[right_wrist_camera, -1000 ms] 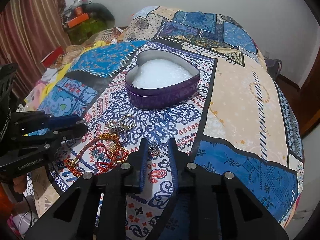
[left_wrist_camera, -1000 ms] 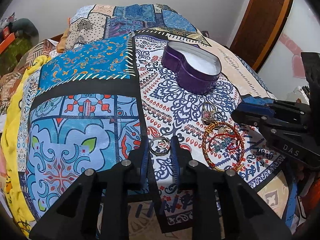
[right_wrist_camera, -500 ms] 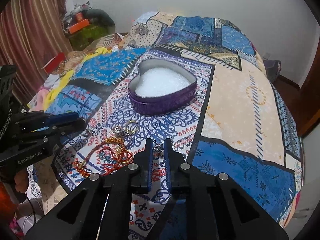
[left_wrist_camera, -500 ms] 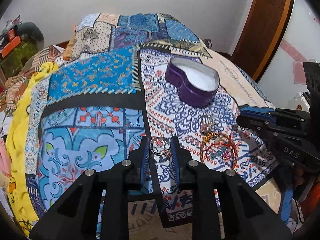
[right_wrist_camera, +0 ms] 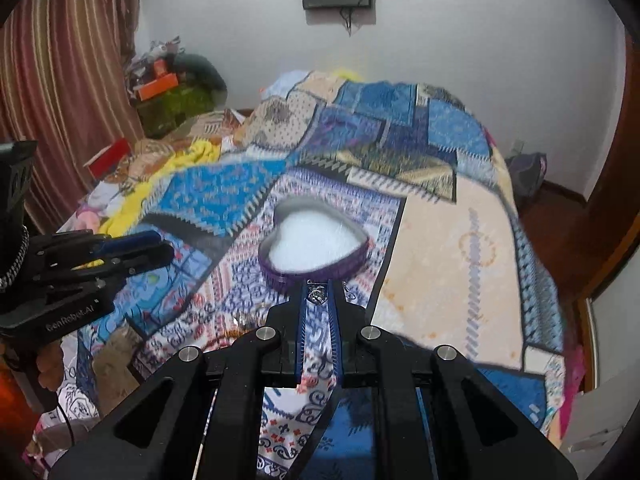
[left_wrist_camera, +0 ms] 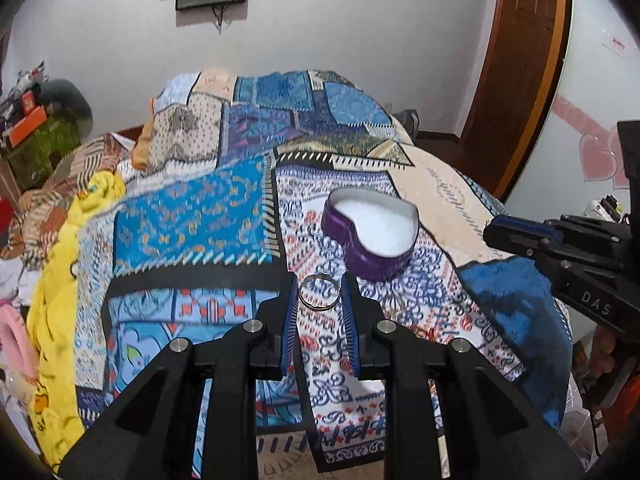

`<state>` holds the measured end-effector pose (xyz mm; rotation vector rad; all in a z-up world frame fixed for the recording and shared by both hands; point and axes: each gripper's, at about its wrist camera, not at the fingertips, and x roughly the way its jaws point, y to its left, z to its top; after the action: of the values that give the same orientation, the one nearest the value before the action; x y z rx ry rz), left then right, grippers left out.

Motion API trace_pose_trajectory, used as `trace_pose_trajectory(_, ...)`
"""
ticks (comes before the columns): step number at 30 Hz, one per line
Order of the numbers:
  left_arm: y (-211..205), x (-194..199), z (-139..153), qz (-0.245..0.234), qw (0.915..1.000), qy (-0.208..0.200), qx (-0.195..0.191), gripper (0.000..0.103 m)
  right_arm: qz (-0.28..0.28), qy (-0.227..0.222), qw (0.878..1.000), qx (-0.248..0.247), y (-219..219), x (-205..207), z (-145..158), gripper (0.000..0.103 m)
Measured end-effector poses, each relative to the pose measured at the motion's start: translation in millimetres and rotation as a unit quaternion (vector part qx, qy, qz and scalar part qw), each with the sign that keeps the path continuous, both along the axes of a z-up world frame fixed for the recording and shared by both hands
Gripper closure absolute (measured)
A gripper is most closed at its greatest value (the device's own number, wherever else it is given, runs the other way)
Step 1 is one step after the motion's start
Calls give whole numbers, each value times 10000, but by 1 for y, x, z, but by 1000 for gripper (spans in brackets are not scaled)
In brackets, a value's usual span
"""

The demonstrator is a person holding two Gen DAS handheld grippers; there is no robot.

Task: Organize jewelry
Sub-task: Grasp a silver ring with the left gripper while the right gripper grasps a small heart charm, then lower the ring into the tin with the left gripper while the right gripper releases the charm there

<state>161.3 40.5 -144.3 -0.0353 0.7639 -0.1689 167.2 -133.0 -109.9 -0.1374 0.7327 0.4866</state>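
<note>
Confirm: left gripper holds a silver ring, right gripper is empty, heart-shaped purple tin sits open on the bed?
Not quite. The right gripper is not empty: the right wrist view shows it shut on a small silver trinket. The left gripper does hold the silver ring, and the purple tin sits open.

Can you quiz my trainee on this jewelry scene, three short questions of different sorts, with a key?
1. True or false: the left gripper holds a silver ring.
2. The heart-shaped purple tin is: A) lidded, B) open with white lining, C) full of bangles.
3. What does the right gripper pinch?

Key: 1 true. 2 B. 3 a small silver ornament, too small to identify further.
</note>
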Motion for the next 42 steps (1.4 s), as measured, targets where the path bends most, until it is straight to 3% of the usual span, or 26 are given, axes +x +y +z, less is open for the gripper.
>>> trace_pose_trajectory(13,-13,25,29,-157,9989,-431,90,82,30,-449,9990,71,10,21,19,93)
trace_pose_trajectory(21,-15,51,20,-222,9988,-385,196,82,91,-458,9989,45,15,36,13,93)
trace_pose_trajectory(42,-34,111,-28,-916,9953,293,97,82,565,665,9962,-51,18,90,-44,93)
